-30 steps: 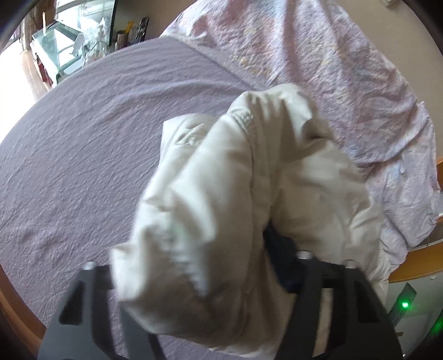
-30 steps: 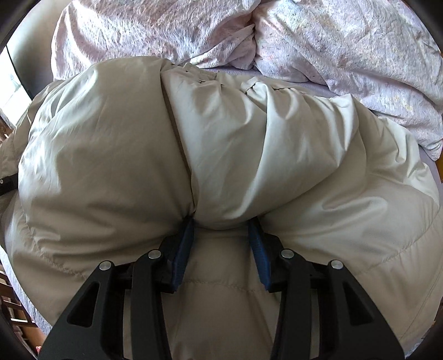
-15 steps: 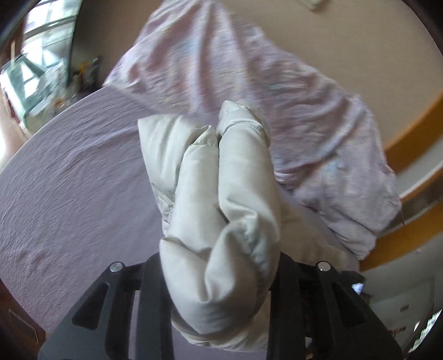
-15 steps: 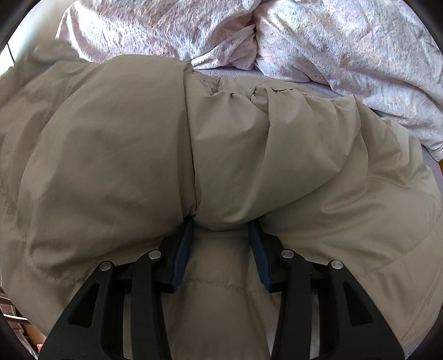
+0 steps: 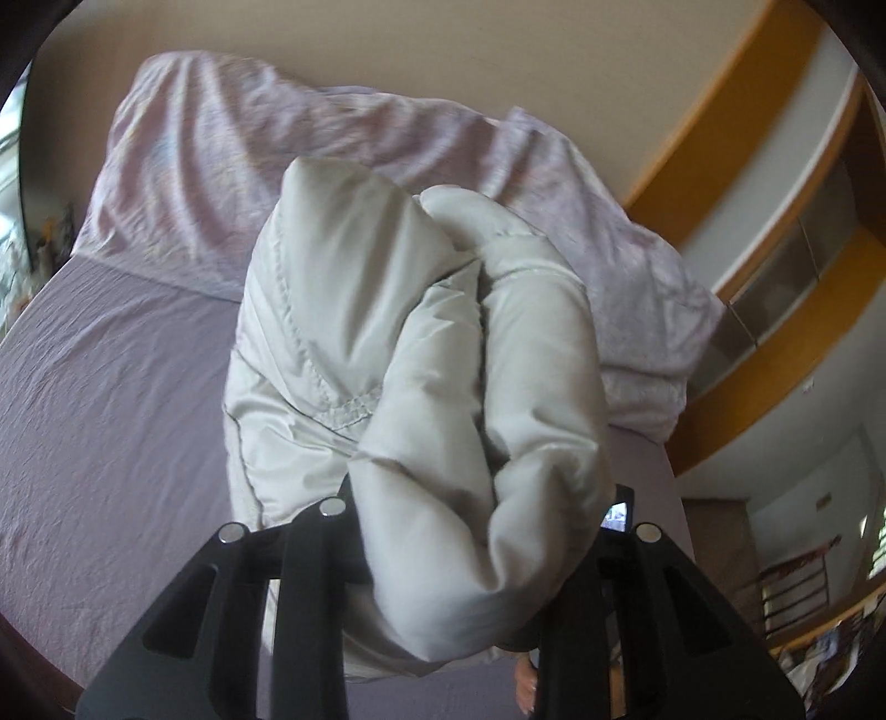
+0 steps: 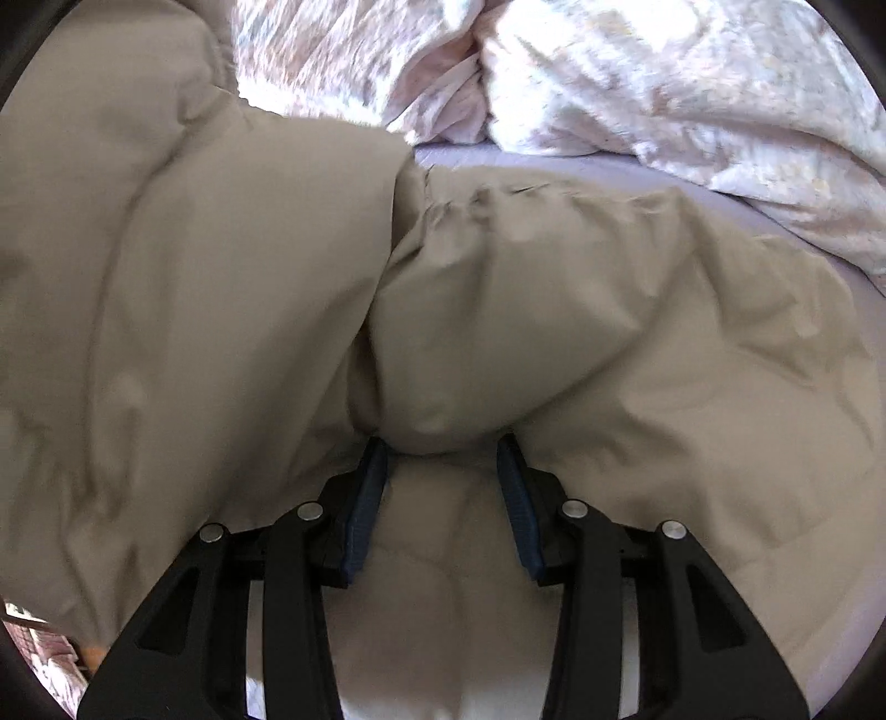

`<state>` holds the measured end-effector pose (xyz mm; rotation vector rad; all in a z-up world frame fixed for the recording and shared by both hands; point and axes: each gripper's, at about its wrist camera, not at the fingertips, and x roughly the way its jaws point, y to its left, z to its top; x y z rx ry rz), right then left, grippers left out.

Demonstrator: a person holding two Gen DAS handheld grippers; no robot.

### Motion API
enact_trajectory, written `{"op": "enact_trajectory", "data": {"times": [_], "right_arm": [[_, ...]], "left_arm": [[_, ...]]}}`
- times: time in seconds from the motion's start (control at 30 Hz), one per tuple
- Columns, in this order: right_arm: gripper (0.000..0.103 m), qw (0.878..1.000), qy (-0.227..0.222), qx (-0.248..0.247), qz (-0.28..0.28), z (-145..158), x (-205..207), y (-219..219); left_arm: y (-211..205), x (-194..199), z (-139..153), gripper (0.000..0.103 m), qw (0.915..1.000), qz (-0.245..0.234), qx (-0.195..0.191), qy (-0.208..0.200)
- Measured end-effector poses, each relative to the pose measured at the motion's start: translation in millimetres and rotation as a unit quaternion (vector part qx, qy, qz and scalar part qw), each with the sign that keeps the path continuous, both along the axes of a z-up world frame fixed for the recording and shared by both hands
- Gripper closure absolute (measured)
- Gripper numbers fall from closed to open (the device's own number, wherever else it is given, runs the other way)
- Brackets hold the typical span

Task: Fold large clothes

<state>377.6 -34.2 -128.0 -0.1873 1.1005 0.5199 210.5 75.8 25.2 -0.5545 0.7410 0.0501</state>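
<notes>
The puffer jacket (image 5: 421, 354), pale beige and quilted, is bunched into thick rolls between the left tongs (image 5: 476, 515), which are clamped on a wad of its padded fabric; the bundle rises from 6 o'clock toward the centre of the left wrist view and hides both pads. Around it lies the lilac bed sheet (image 5: 105, 376), filling the area from 7 to 10 o'clock. A crumpled pink floral duvet (image 5: 221, 160) is heaped across 10 to 2 o'clock, against a beige wall (image 5: 498, 50). Orange wood trim (image 5: 736, 111) curves through 1 to 3 o'clock.

In the right wrist view the jacket (image 6: 609, 310) fills nearly the whole frame, resting on the bed. The right tongs (image 6: 443, 448) are clamped on a fat fold of it at the centre, with the blue pads (image 6: 365, 498) pressing either side of the bulge and held somewhat apart by its thickness. Another swell of the jacket mounds up from 8 to 11 o'clock. The duvet (image 6: 664, 77) lies at 12 to 2 o'clock, with a strip of sheet (image 6: 554, 158) showing between it and the jacket.
</notes>
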Motion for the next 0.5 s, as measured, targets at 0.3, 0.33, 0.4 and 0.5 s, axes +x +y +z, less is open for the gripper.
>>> {"op": "enact_trajectory", "data": {"times": [0.3,0.33,0.4,0.5], "right_arm": [[0.056,0.997,-0.069,0.000,-0.030,38,-2,-86],[0.053,0.996,-0.075,-0.002,-0.041,41,-2,-100],[0.051,0.995,-0.081,-0.008,-0.063,44,0,-124],[0.051,0.992,-0.075,-0.010,-0.098,43,5,-159]], "left_arm": [[-78,18,-2,0.074,0.9987,-0.045,0.021,0.007],[-88,20,-3,0.074,0.9983,-0.052,0.023,0.009],[-109,24,-6,0.074,0.9972,-0.068,0.026,0.013],[-134,29,-11,0.074,0.9954,-0.089,0.028,0.020]]}}
